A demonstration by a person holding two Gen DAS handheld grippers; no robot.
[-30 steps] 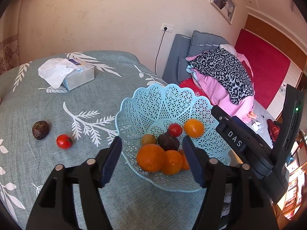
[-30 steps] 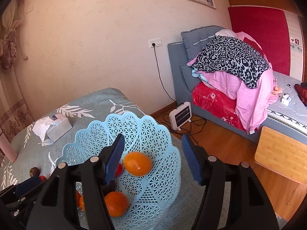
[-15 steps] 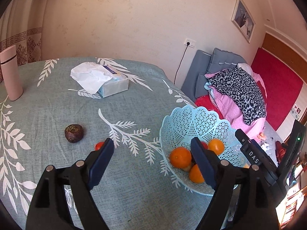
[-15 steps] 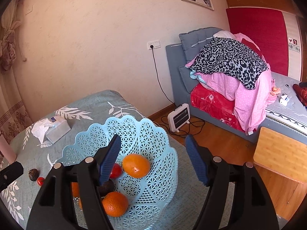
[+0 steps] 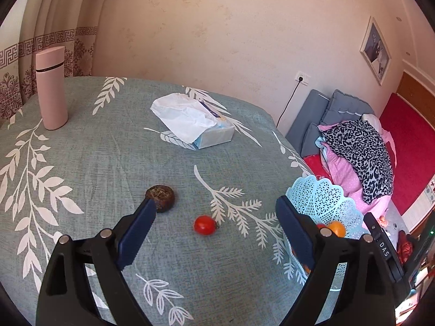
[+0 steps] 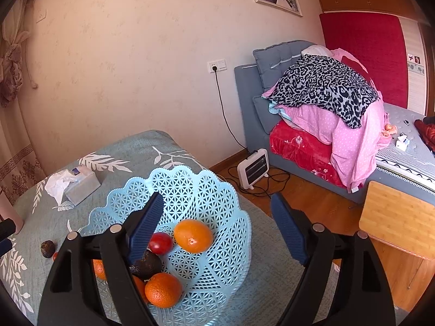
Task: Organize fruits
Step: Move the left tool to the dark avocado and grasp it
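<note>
A light blue lattice basket stands on the table's right side and holds oranges, a red tomato and a dark fruit. On the cloth to its left lie a small red tomato and a dark brown wrinkled fruit. My left gripper hovers over the loose tomato, jaws opening, nothing gripped. My right gripper hangs above the basket, jaws opening, pads touching nothing. The basket shows at the right in the left wrist view.
A tissue box with a white sheet pulled out lies at mid table. A pink flask stands at the far left. Beyond the table's right edge are a bed with piled bedding, a small heater and a wooden stool.
My left gripper swung left from over the basket to above the loose tomato and dark fruit, and its jaws widened. The right gripper stayed over the basket while its jaws widened.
</note>
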